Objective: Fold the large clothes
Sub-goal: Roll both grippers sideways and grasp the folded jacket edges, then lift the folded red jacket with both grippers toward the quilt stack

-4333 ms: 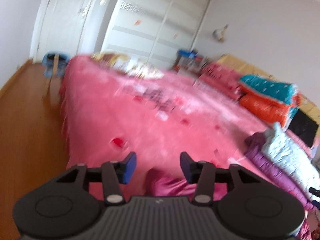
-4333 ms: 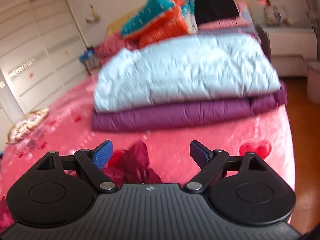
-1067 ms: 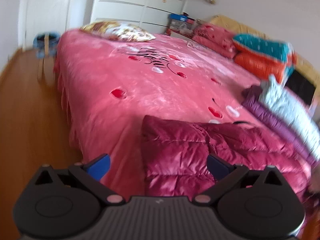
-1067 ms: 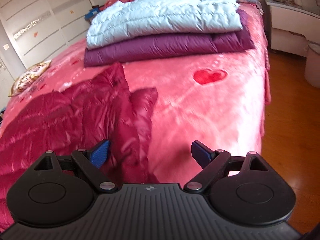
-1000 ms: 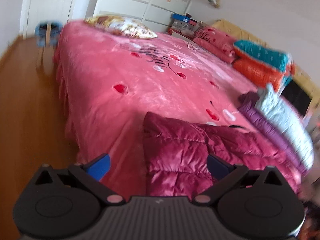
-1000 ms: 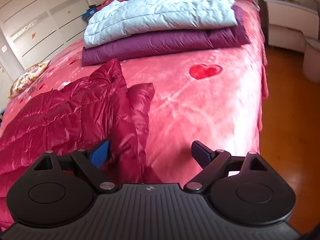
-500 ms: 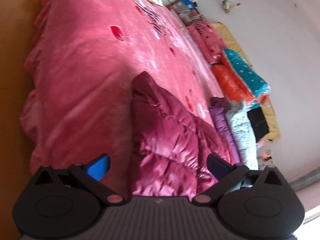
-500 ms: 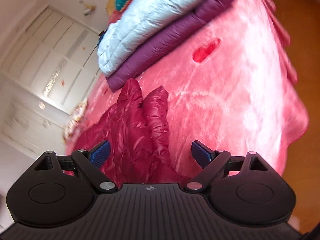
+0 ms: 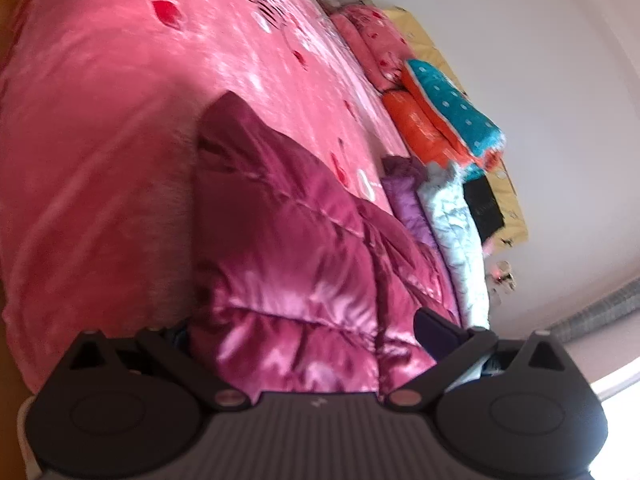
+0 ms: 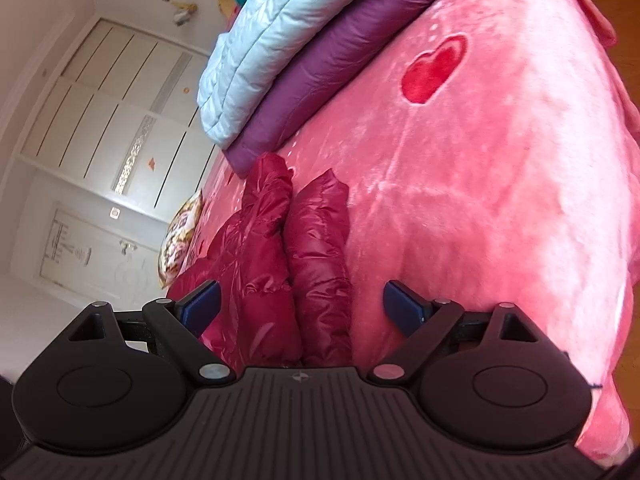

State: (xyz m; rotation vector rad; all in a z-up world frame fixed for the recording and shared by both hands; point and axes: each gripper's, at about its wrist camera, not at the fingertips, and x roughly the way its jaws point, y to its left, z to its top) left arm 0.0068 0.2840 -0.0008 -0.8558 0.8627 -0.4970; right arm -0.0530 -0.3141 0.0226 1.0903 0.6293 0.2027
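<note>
left claw [image 9: 308, 332] | one finger hidden behind jacket [image 9: 288, 248] (view blurred)

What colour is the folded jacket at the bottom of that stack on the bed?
Purple, under a pale blue one; clearest in the right wrist view.

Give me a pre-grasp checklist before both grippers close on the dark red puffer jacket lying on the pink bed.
1. Left gripper open: ok.
2. Right gripper open: ok.
3. Dark red puffer jacket between the left fingers: ok.
4. Jacket between the right fingers: ok, two padded lobes there.
5. Jacket flat: not ok, bunched at the pink blanket edge.
6. Folded pale blue jacket on folded purple jacket apart from it: cannot tell.
</note>
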